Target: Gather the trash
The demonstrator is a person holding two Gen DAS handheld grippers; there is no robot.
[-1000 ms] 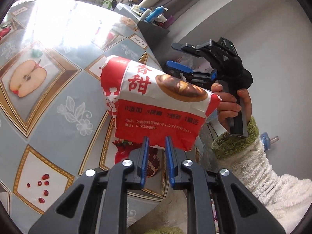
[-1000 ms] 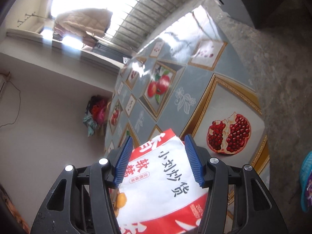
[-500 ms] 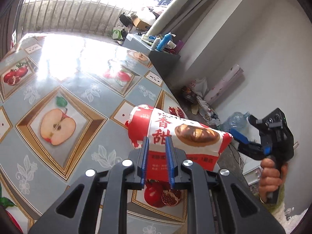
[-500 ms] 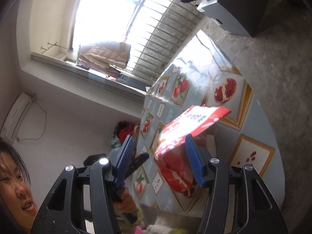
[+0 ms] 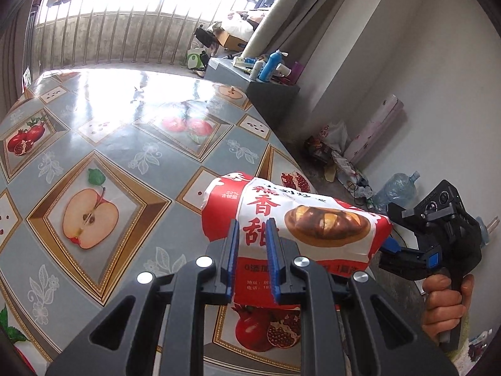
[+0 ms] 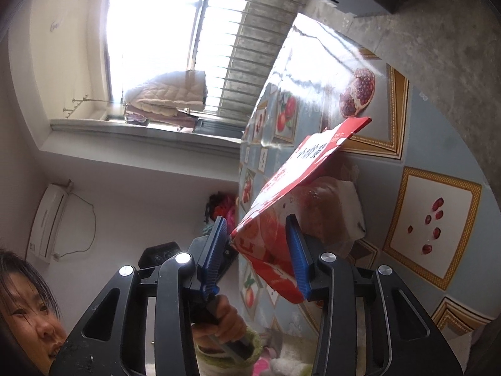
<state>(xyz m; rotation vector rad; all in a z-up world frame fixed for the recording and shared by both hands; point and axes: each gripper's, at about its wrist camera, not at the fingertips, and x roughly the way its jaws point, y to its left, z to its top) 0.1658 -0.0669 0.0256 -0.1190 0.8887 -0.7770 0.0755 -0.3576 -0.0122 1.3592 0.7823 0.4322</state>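
While daylight floods through the barred window (image 5: 131,22), the fruit-patterned tablecloth (image 5: 103,144) shines with glare at its far end. The left gripper (image 5: 252,250) is pinched nearly closed on the lower edge of a red-and-white snack bag (image 5: 313,216), held above the table's near corner. The right gripper (image 6: 256,253) is closing, the bag's open end between its blue pads. Bottles clutter a dark cabinet (image 5: 269,94) by the wall.

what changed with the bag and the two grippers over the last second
The right gripper pulled back from the red and white snack bag, from deep around its end to level with the open mouth; its jaws are closing, bag edge between them. The left gripper stayed clamped on the bag above the fruit-print tablecloth.
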